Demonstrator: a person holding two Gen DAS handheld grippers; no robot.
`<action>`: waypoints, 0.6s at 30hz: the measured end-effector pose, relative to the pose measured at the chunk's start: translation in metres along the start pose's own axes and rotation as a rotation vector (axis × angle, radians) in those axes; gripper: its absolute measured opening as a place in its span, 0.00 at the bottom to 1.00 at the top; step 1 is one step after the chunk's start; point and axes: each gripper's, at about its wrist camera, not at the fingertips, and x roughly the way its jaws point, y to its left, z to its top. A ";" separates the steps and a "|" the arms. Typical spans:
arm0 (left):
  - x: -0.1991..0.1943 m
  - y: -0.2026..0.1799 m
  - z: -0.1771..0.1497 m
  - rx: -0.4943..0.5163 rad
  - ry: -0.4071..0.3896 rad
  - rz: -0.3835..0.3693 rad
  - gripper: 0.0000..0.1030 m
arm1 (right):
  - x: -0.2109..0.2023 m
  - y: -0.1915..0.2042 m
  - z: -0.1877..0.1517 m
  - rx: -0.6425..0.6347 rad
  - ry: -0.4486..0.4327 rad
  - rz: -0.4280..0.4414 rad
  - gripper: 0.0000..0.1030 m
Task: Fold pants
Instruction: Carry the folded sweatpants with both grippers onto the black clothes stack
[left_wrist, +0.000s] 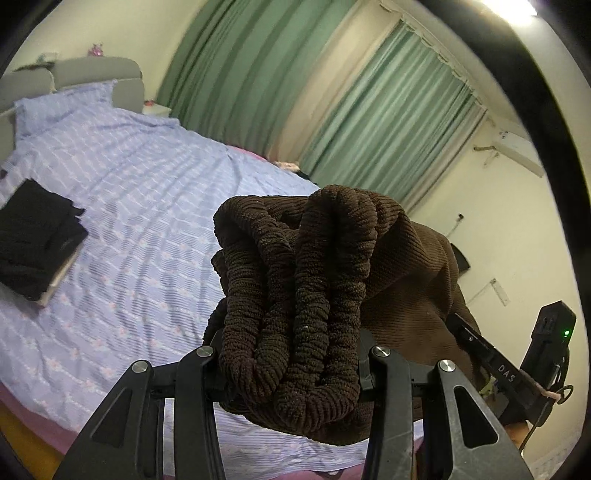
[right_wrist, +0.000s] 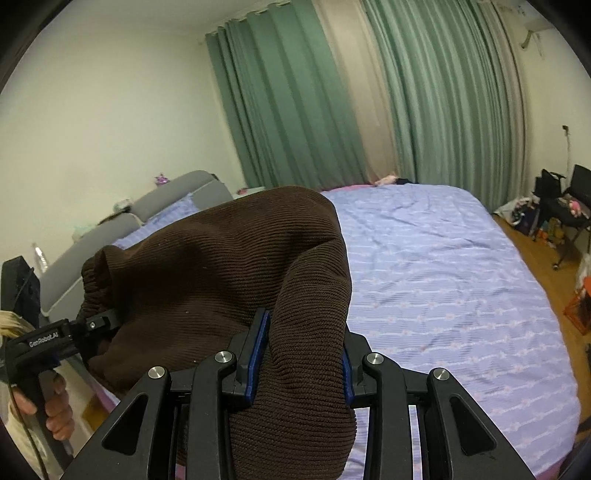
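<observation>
Above the bed (right_wrist: 443, 277), brown pants (left_wrist: 295, 295) hang between both tools; left gripper (left_wrist: 291, 354) pinches bunched waistband, right gripper (right_wrist: 299, 354) pinches plain cloth; prob. held aloft to spread flat before folding.

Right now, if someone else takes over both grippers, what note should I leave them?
Left gripper: shut on the bunched elastic waistband of the brown pants.
Right gripper: shut on a fold of the same pants, further along the cloth.
The pants hang in the air between both grippers, above the near edge of the bed. A folded black garment already lies on the bed.
Done: pants picked up at two points.
Left: lay them flat on the bed, then fold.
</observation>
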 end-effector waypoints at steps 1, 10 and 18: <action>-0.006 0.000 -0.001 -0.001 -0.008 0.007 0.41 | 0.000 0.002 0.000 -0.009 0.001 0.012 0.32; -0.036 0.046 -0.001 -0.059 -0.058 0.051 0.41 | 0.020 0.054 0.001 -0.070 0.021 0.071 0.32; -0.063 0.167 0.034 -0.074 -0.028 0.040 0.41 | 0.070 0.150 -0.011 -0.054 0.032 0.055 0.32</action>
